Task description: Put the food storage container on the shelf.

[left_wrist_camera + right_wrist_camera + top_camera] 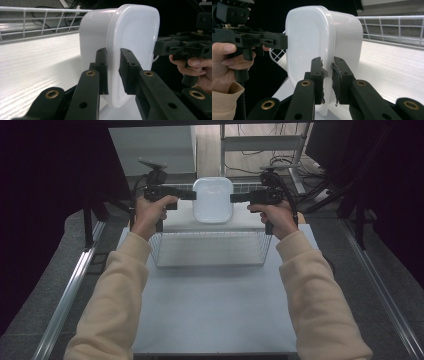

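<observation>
- Far left first: the left hand point(150, 212) comes in on a cream sleeve point(112, 295) and holds the left gripper point(191, 195) up over the back of the table point(215, 310), jaws pointing inward toward the middle.
- That left gripper is clamped on the left rim of the white container point(213, 200). In the left gripper view the rim sits pinched between the two black pads point(102, 67), one on each side of the lip, and the container point(130, 42) looks turned on edge from that camera.
- Middle: the white container is a rounded-rectangle tub, open side up in the high view, held in the air between both grippers. It hangs above the far end of the wire basket point(210, 247), which sits on the table just in front of it.
- Right side: the right gripper point(232, 198) is clamped on the opposite rim the same way. In the right gripper view the frayed pads point(337, 72) squeeze the lip of the container point(312, 40).
- Far right: the right hand point(277, 217) grips its handle, same cream sleeve.
</observation>
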Demonstrator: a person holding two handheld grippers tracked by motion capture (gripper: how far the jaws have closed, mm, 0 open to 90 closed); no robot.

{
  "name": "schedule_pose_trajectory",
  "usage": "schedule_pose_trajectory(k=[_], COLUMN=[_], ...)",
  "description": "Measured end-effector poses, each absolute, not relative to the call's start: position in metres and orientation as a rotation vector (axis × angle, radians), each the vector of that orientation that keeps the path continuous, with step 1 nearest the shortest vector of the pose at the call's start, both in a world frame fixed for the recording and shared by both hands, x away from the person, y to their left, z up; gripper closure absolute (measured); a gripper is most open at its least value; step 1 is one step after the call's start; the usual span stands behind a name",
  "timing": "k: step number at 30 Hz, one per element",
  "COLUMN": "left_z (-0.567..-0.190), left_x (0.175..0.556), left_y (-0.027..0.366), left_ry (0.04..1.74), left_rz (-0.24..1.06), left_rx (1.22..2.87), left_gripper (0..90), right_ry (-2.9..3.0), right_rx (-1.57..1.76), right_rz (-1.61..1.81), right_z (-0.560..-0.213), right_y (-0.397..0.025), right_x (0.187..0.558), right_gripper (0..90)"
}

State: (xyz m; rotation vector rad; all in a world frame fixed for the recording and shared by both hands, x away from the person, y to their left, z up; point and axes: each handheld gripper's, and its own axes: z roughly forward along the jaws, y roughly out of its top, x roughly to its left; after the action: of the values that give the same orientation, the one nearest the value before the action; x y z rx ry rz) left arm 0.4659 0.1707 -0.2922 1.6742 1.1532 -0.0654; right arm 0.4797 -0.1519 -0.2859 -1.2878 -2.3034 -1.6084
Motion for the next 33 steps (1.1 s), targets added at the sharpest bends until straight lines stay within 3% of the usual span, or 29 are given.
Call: schedule_pose_trajectory(k=[12,29,33], left_z=[-0.311,-0.326,-0.323], left_x=[0.505,0.518,0.513], left_y=[0.177,0.175,0.172], left_ry=[1.256,1.299,1.282], left_rz=[-0.253,-0.31,-0.248], left_rx=[1.531,1.472,1.466], left_gripper=[75.3,70.9,54.2], right_ry=[-2.178,-1.985,-2.031], right_rx=[-1.446,-1.544,-1.58], right_rz=[-1.462,-1.434,-1.466], right_z=[-0.29,-0.306,-0.304], right_y=[-0.148,-0.151,-0.147], right_x=[0.518,0.537,0.533], right_gripper=[70.4,64.5,42.3])
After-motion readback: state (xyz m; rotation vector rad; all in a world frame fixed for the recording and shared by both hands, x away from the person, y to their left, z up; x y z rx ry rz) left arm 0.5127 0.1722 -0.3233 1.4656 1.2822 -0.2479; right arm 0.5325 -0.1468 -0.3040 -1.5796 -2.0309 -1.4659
